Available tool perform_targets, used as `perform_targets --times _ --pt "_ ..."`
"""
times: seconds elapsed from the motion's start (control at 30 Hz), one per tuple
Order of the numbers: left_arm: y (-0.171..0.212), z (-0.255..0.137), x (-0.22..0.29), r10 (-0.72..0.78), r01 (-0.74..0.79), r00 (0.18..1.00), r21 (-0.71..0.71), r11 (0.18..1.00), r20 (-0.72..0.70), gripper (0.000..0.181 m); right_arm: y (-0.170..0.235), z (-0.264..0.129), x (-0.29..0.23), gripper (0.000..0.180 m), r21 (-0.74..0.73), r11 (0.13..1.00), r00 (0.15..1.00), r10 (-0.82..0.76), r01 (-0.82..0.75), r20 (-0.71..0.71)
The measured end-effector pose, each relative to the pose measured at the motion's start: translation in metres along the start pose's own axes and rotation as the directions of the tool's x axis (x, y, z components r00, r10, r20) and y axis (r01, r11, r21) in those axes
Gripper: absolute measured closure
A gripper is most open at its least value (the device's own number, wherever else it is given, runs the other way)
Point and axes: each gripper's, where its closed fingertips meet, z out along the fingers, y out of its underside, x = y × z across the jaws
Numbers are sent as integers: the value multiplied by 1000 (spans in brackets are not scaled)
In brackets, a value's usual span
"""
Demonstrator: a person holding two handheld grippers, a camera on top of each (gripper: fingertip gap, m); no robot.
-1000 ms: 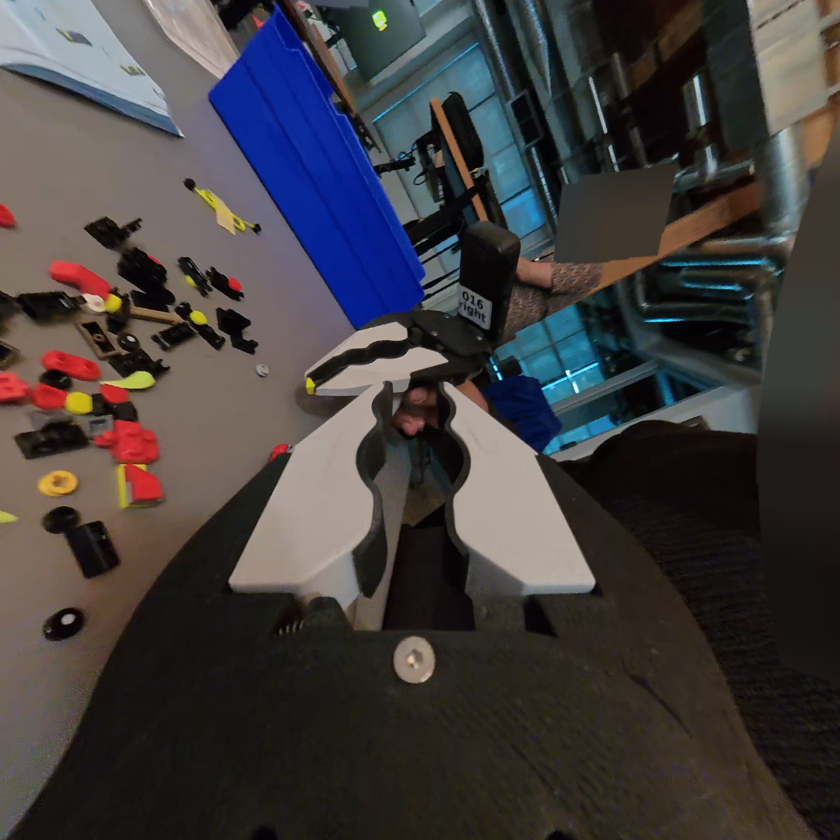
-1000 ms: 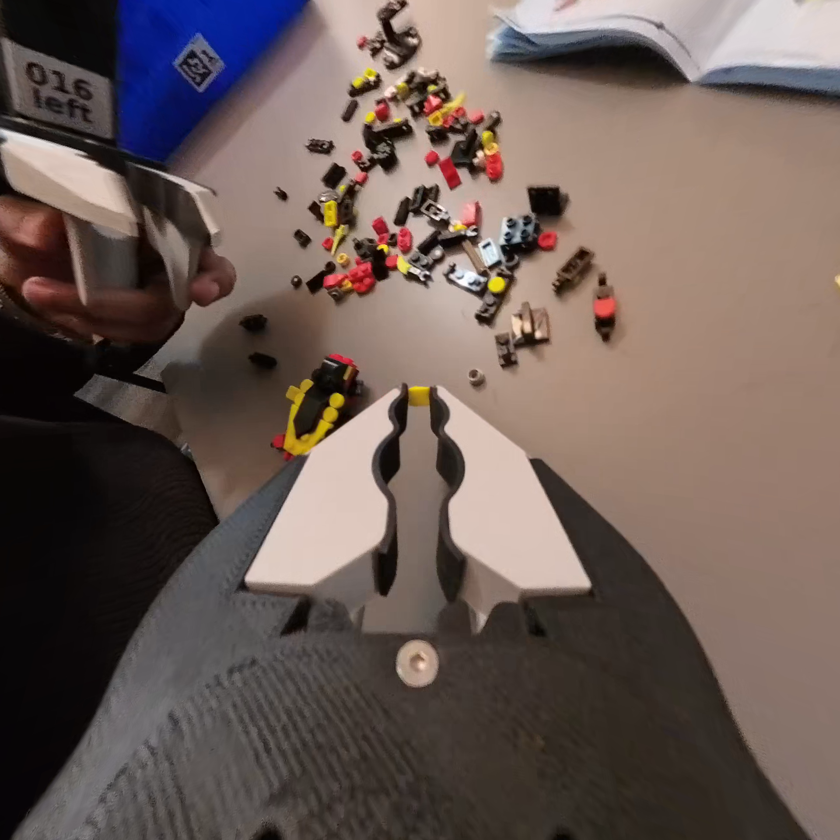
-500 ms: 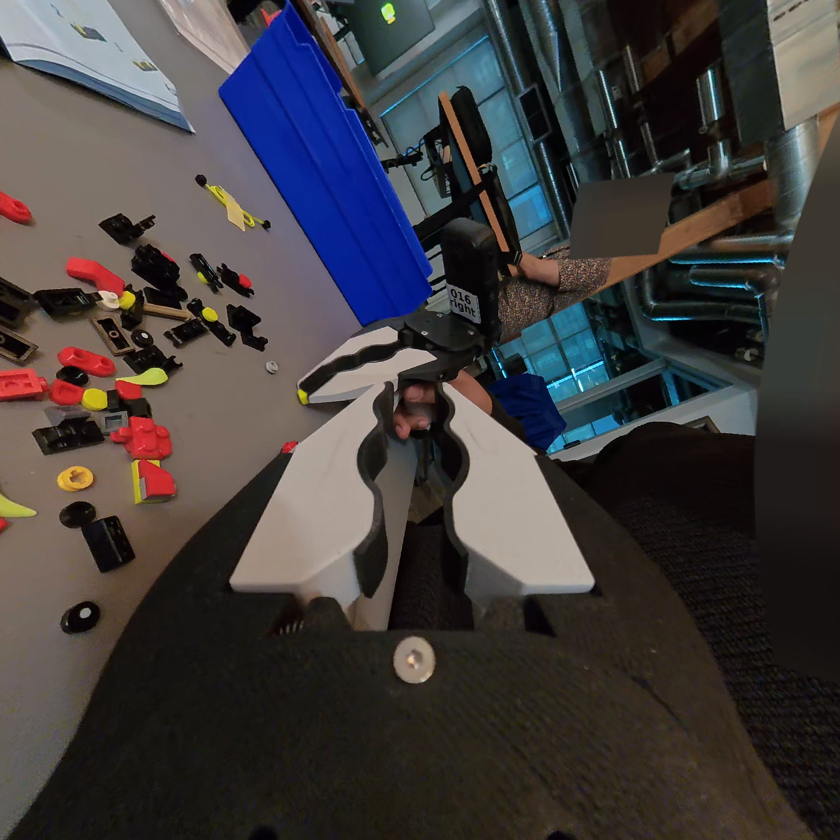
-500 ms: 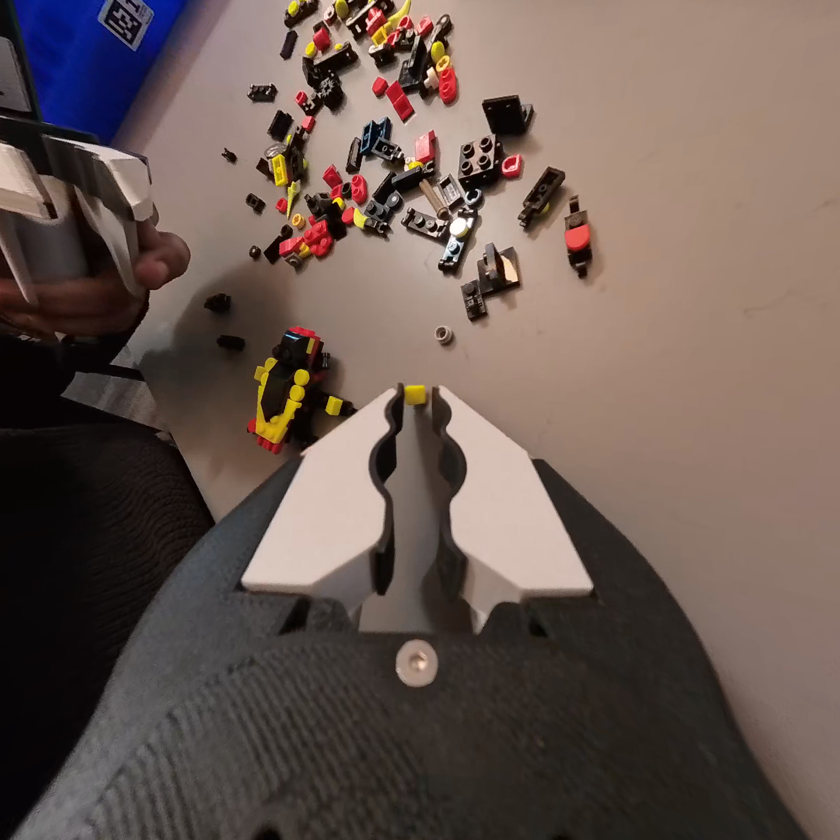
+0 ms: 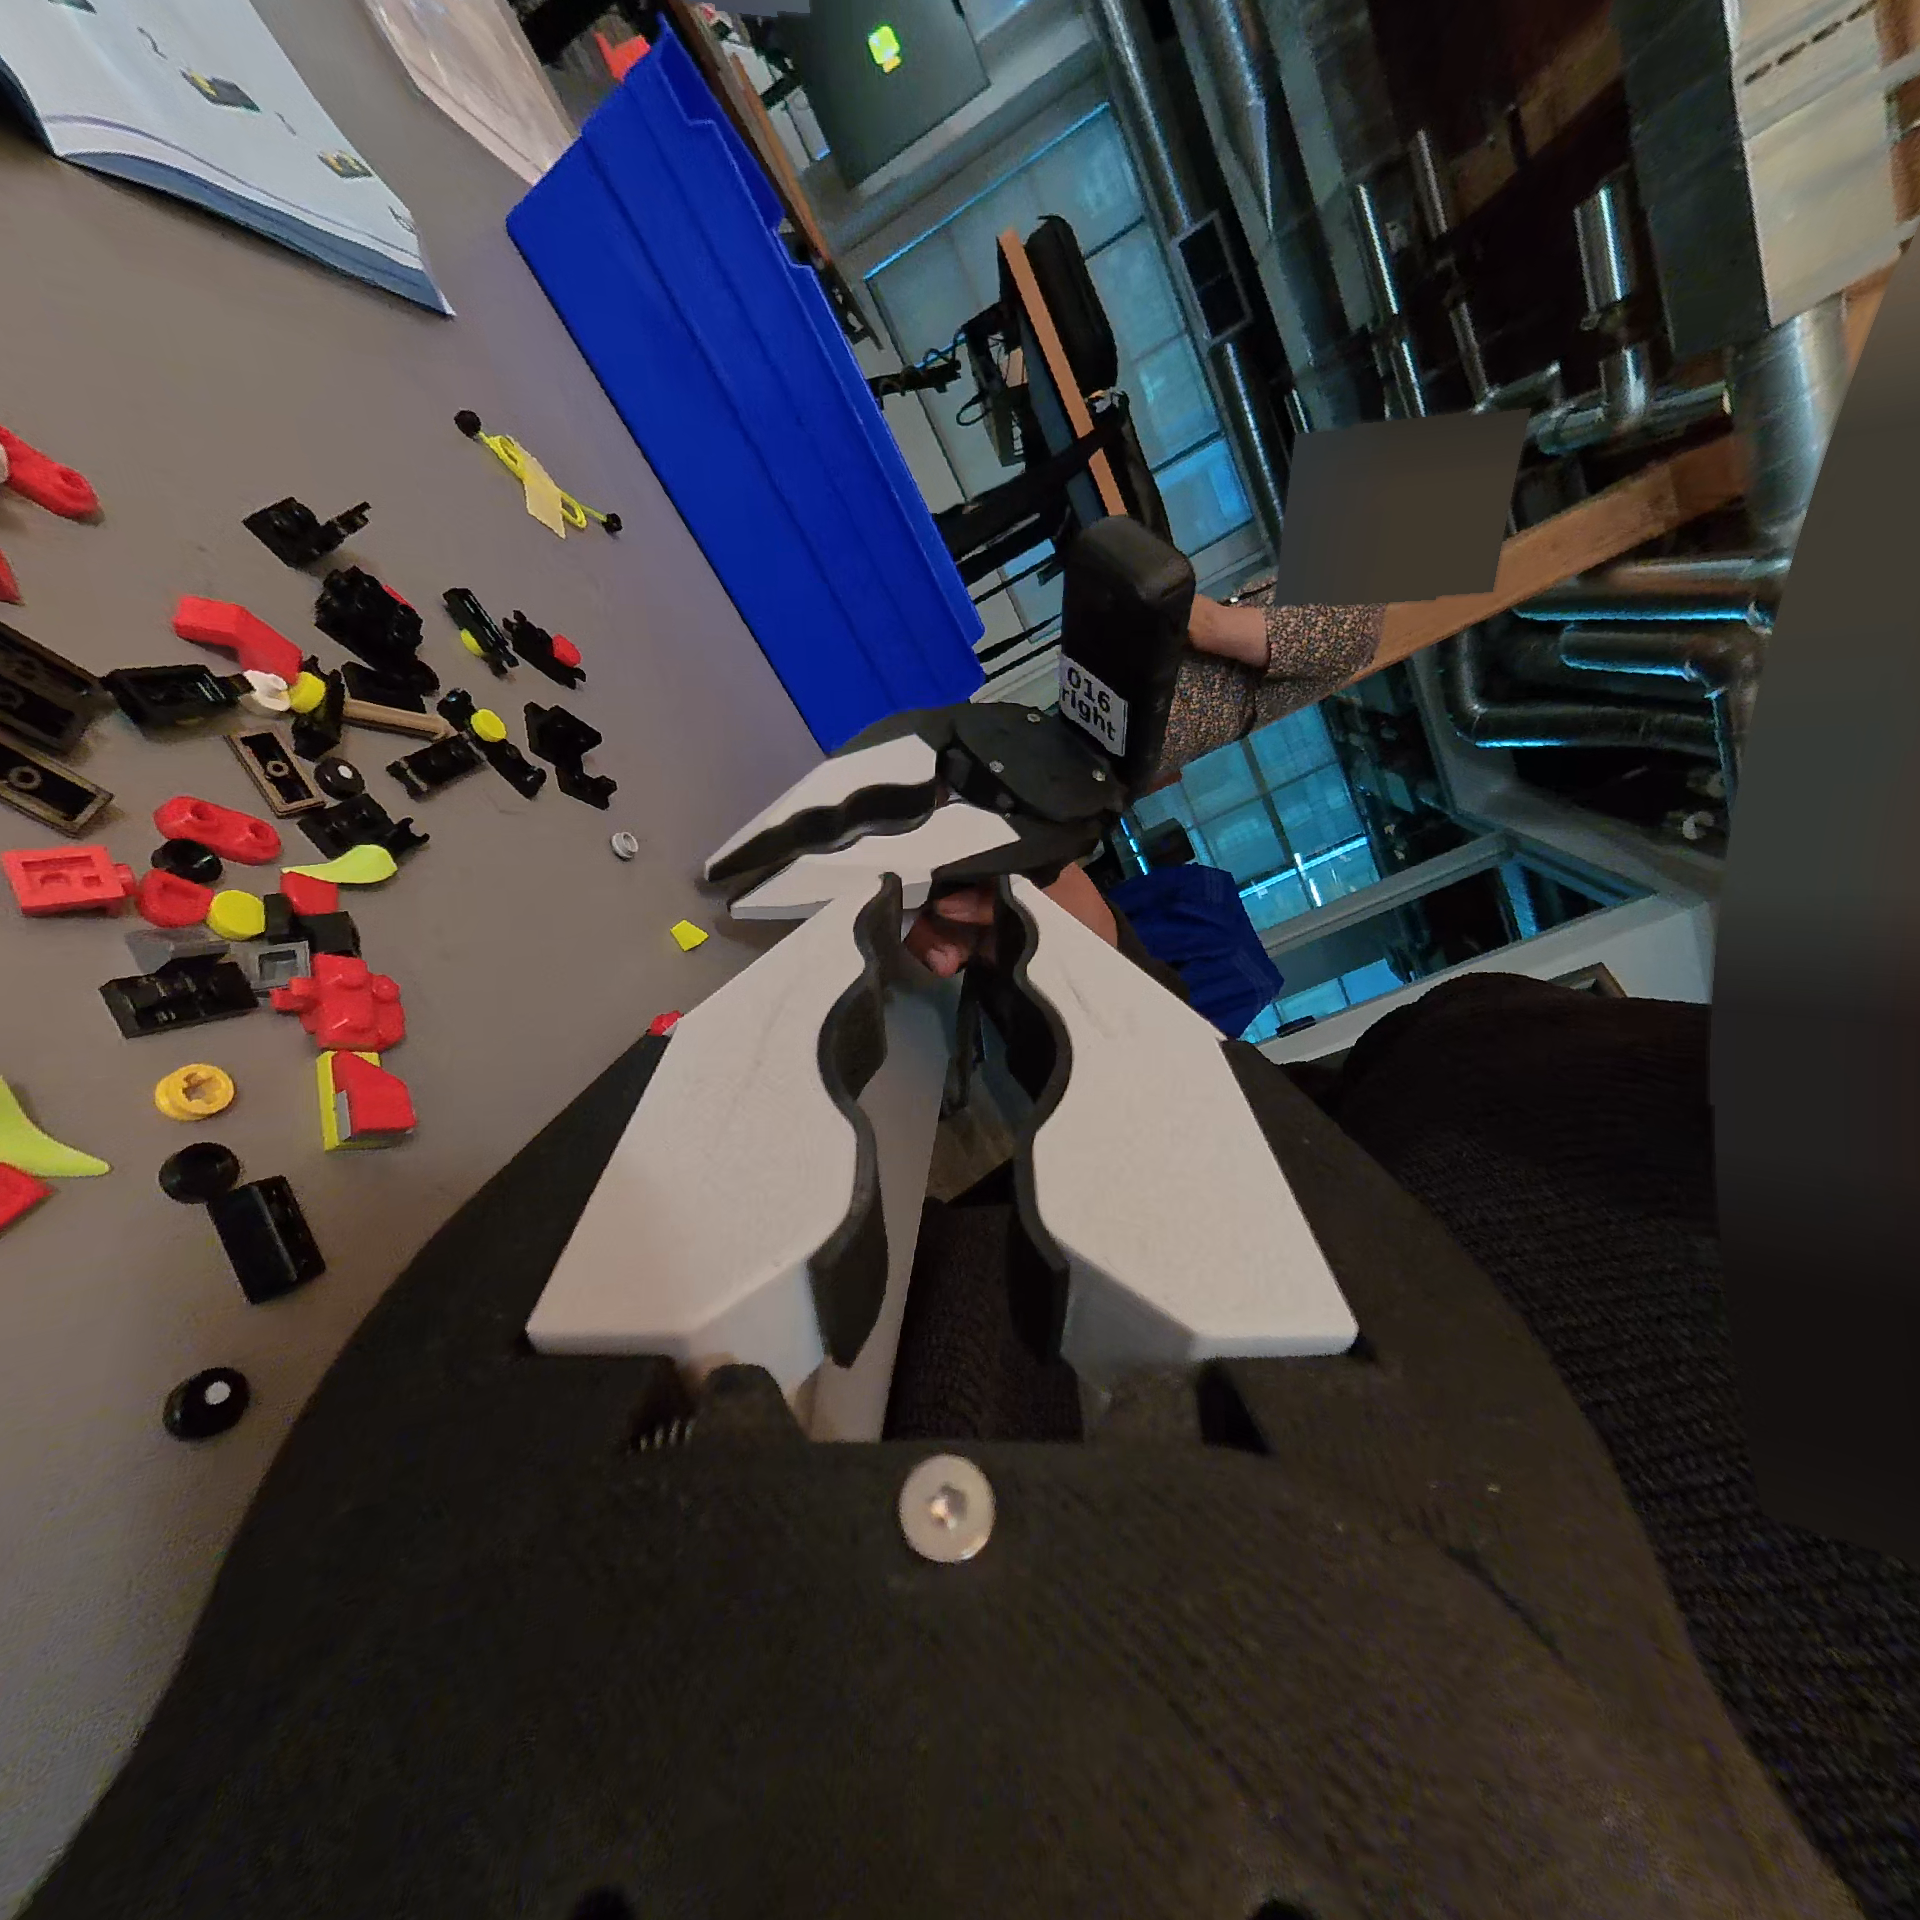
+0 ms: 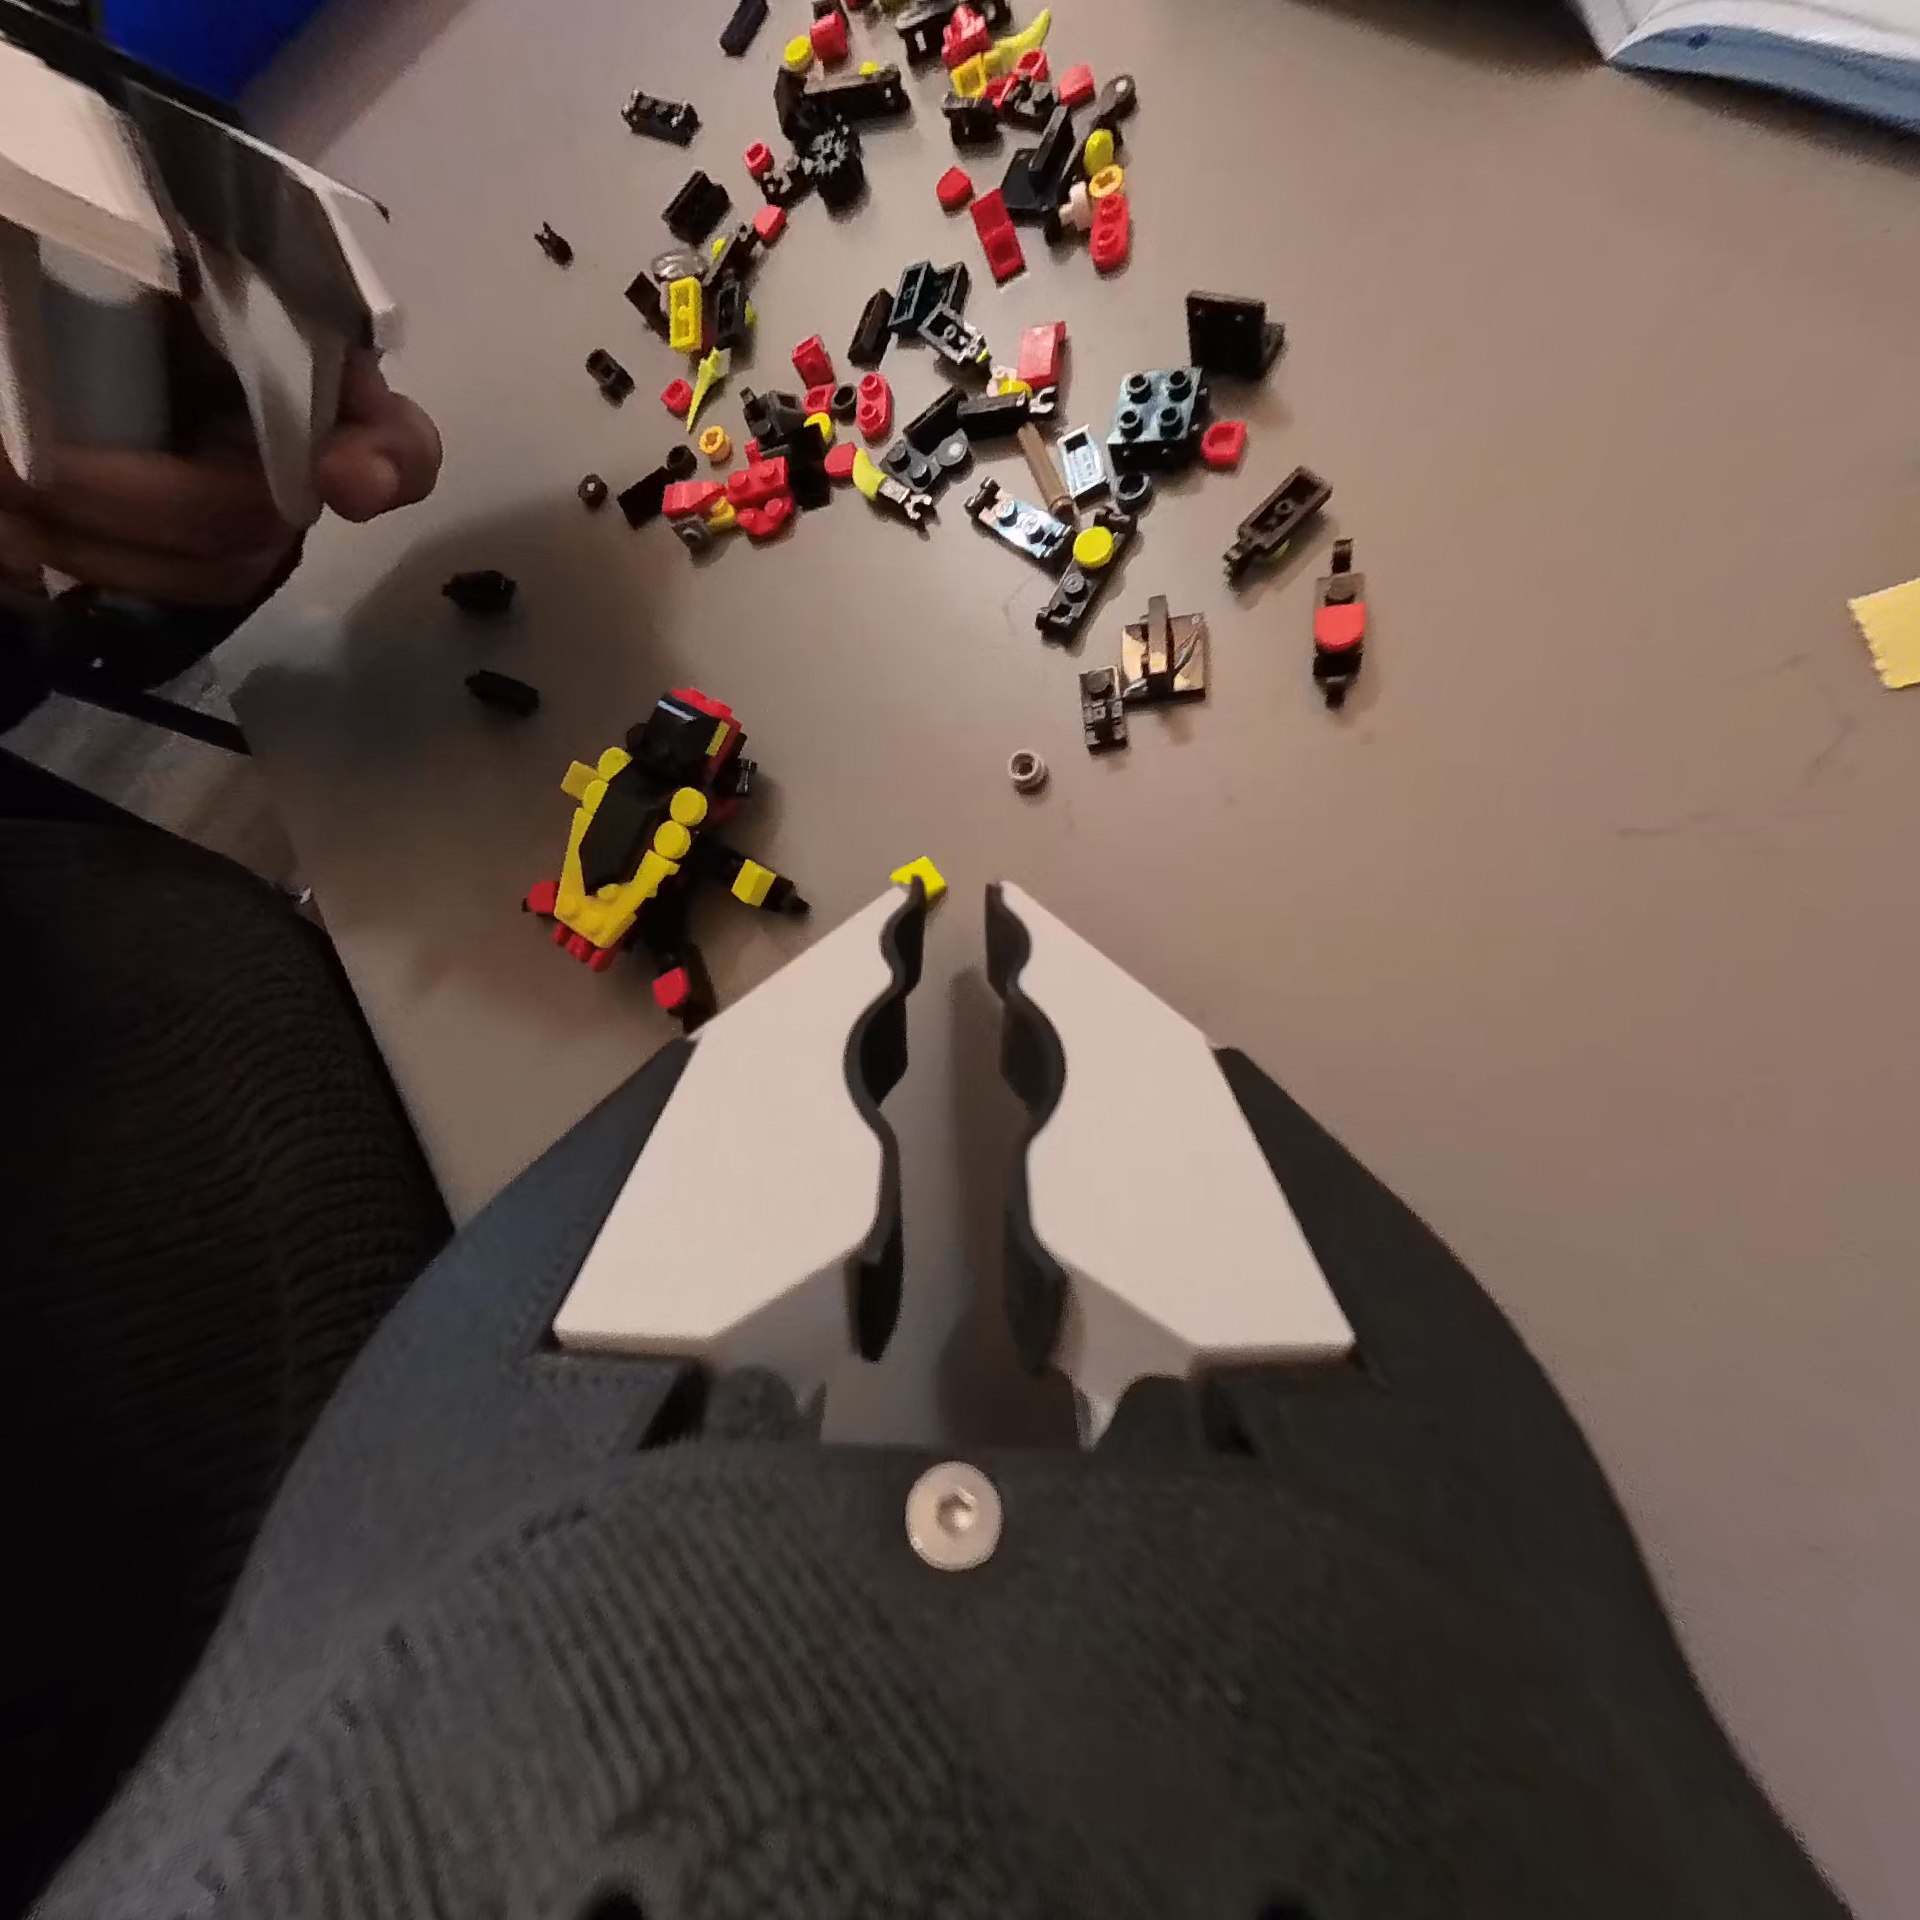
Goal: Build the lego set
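1. Here the right gripper (image 6: pixel 951 894) has its fingers parted, with a clear gap between the tips and nothing clamped between them.
2. A small yellow piece (image 6: pixel 918 875) sits at the tip of the left-hand finger of that gripper; whether it touches the finger or lies on the table (image 6: pixel 1558 831) just beyond it cannot be told from the right wrist view. In the left wrist view the same yellow piece (image 5: pixel 688 934) lies on the grey surface just below the right gripper (image 5: pixel 727 888), apart from its tips.
3. To the left of the right gripper's fingers, near them, stands the partly built model (image 6: pixel 649 842), black, yellow and red, resting on the table.
4. Ahead of the fingers and well beyond them spreads the heap of loose pieces (image 6: pixel 935 395) in black, red and yellow; a small grey round stud (image 6: pixel 1027 770) lies alone between the heap and the fingertips.
5. The left gripper (image 5: pixel 945 894) also stands parted, its fingers empty, pointing past the table edge toward the other gripper.
6. Left of the left gripper's fingers lie scattered loose pieces; farther ahead and to the left stands a blue bin (image 5: pixel 727 395), and beyond it an open booklet (image 5: pixel 208 135).
7. A hand (image 6: pixel 208 499) holds the left gripper at the upper left of the right wrist view.
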Motion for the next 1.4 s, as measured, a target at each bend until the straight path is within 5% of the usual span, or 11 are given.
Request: perform_targets --times 0.17,0.43,0.77,1.03,1.4 --pt "-2 -1 -2 -7 7 1000 8 1000 1 167 4 2 -10 180 -26 999 997 45 -43 68" --pt "-10 -6 -8 -12 12 1000 31 999 14 168 0 17 -16 164 -20 998 996 67 -66 64" --pt "-12 -8 -9 2 -2 1000 32 999 26 170 -12 1 -15 174 51 978 979 -201 202 -29" --pt "-11 -10 -7 22 -22 999 23 999 24 171 0 11 -28 174 -1 854 854 -519 520 -23" --pt "-5 -7 1 17 -17 1000 3 1000 -11 173 -6 4 -29 162 88 847 841 -532 525 99"
